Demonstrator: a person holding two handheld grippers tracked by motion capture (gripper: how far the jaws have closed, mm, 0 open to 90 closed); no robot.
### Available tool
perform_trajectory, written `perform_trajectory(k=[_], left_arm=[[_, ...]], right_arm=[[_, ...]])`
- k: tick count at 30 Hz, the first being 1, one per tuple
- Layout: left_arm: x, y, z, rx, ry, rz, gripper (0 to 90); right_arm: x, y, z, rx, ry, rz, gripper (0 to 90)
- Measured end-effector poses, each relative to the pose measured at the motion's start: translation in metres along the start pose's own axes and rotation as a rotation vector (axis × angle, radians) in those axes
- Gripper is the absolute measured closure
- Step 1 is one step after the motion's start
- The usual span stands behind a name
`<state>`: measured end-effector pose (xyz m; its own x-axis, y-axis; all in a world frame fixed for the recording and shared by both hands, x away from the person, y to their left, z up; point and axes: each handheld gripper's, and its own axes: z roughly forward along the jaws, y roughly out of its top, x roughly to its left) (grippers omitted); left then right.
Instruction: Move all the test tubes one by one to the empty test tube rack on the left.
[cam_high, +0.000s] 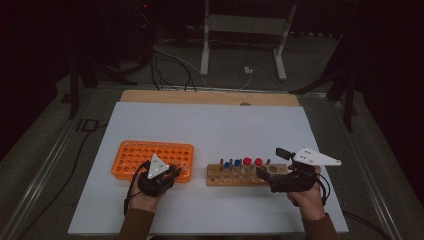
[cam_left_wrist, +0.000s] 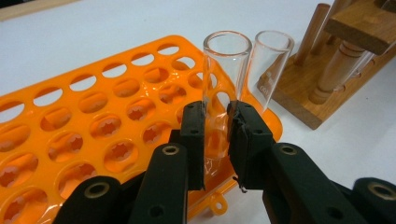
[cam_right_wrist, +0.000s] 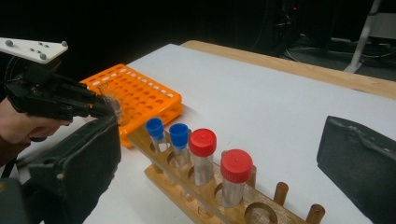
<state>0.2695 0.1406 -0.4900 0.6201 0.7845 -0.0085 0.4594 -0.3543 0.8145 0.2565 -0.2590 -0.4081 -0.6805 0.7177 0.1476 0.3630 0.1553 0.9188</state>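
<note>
- Your left gripper is clamped on an open glass tube, standing upright in the near corner of the orange rack, with a second glass tube just beyond it.
- Your right gripper holds nothing, its jaws wide apart either side of the wooden rack.
- Four capped tubes stand there, apparently awaiting transfer: two blue, two red.

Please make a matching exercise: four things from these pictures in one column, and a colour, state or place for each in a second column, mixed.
Things:
1. plastic rack
2. left gripper
3. right gripper
4. wooden rack

Descriptions:
a. jaws wide open
b. orange, many empty holes
c. holds capped tubes, two blue and two red
d. jaws shut on a clear glass tube

Pairs: 1-b, 2-d, 3-a, 4-c
</note>
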Motion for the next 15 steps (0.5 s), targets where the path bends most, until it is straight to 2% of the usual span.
perform_trajectory(k=[4,15], left_arm=[[0.0001,-0.0001,-0.0004,0.002,-0.004,-0.001,76.4],[-0.002,0.0005,-0.0024,0.019,0.005,0.03,76.4]], right_arm=[[0.0012,-0.0007,0.0015,0.007,0.002,-0.006,0.2],[0.0017,-0.0014,0.003,0.014,0.004,-0.012,0.2]])
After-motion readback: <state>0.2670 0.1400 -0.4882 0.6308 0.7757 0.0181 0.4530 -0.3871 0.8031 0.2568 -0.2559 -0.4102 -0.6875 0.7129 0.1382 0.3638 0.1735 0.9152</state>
